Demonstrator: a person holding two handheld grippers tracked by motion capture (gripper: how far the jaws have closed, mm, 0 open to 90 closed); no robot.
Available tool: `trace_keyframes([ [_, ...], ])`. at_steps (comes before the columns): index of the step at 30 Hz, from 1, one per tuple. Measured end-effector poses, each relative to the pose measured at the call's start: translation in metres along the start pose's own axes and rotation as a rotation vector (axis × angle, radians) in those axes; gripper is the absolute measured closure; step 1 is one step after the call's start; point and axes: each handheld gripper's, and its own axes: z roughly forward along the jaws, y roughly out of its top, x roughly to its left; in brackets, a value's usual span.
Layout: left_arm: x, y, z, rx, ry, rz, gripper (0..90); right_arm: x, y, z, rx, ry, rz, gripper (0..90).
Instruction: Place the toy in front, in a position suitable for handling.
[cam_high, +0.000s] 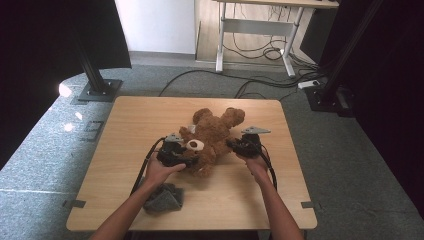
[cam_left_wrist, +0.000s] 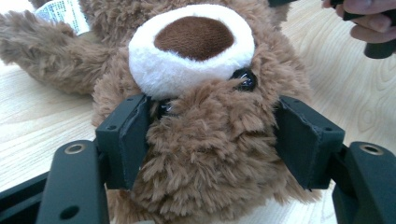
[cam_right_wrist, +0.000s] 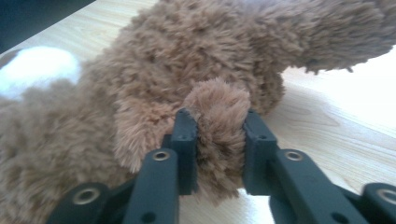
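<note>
Currently, teddy bear (cam_high: 212, 137) lies on tabletop (cam_high: 125, 130). Left claw (cam_left_wrist: 212, 140) clamps its head; right claw (cam_right_wrist: 219, 149) pinches a paw. Risk: plush compresses, so the paw may slip free if pulled.

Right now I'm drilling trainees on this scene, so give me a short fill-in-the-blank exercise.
1. The left gripper has its jaws around the teddy bear's ____.
2. The right gripper is shut on one of the bear's ____.
3. The grey cloth lies on the ____.

Missing words: head; limbs; table
</note>
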Motion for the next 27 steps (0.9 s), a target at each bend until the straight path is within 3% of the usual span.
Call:
trace_keyframes([
  [4,0.003,-0.003,0.001,0.019,0.016,0.0,28.0,0.008,-0.009,0.0,0.015,0.022,-0.036,75.3],
  [9,0.012,-0.007,0.003,0.048,0.017,-0.02,23.9,0.017,-0.025,0.0,0.019,0.061,-0.029,76.3],
  [11,0.015,-0.007,0.0,0.049,0.033,-0.009,24.1,0.024,-0.033,-0.001,0.021,0.081,-0.041,76.7],
  [12,0.018,-0.008,-0.004,0.048,0.064,-0.001,24.7,0.025,-0.035,-0.002,0.02,0.087,-0.042,76.7],
  [17,0.028,-0.008,-0.01,0.052,0.118,-0.012,25.9,0.035,-0.041,-0.001,0.033,0.125,-0.054,76.8],
  [22,0.047,-0.01,-0.016,0.032,0.184,-0.069,28.3,0.046,-0.047,0.003,0.037,0.174,-0.043,76.6],
  [27,0.06,-0.01,-0.018,0.026,0.193,-0.114,29.8,0.054,-0.049,0.012,0.037,0.2,-0.043,76.2],
])
